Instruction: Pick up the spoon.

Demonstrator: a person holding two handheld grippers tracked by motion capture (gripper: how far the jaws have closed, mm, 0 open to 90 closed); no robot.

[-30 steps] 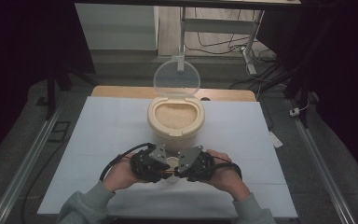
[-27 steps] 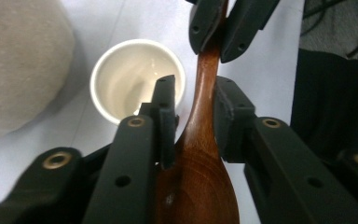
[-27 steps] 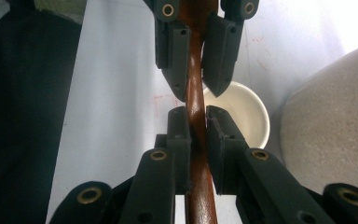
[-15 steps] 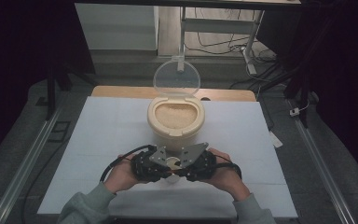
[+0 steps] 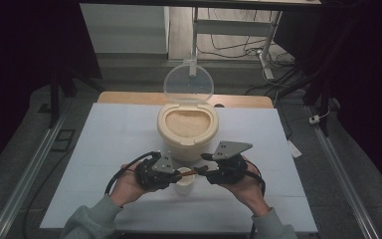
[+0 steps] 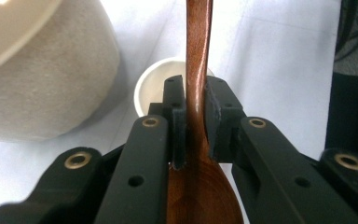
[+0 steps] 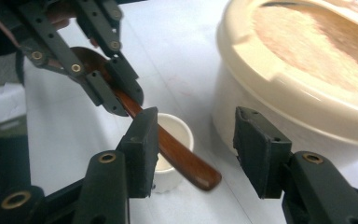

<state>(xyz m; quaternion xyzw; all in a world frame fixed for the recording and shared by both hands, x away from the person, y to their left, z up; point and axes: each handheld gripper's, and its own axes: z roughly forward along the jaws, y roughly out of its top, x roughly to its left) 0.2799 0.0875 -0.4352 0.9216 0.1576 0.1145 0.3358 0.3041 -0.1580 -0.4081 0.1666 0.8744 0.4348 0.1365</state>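
Looks like a spoon handoff just in front of the tub (image 5: 187,130): left gripper (image 5: 171,170) pinches the spoon (image 7: 177,154) over the cup (image 7: 173,161). Right gripper (image 7: 193,149) sits spread around the handle; it should close next.
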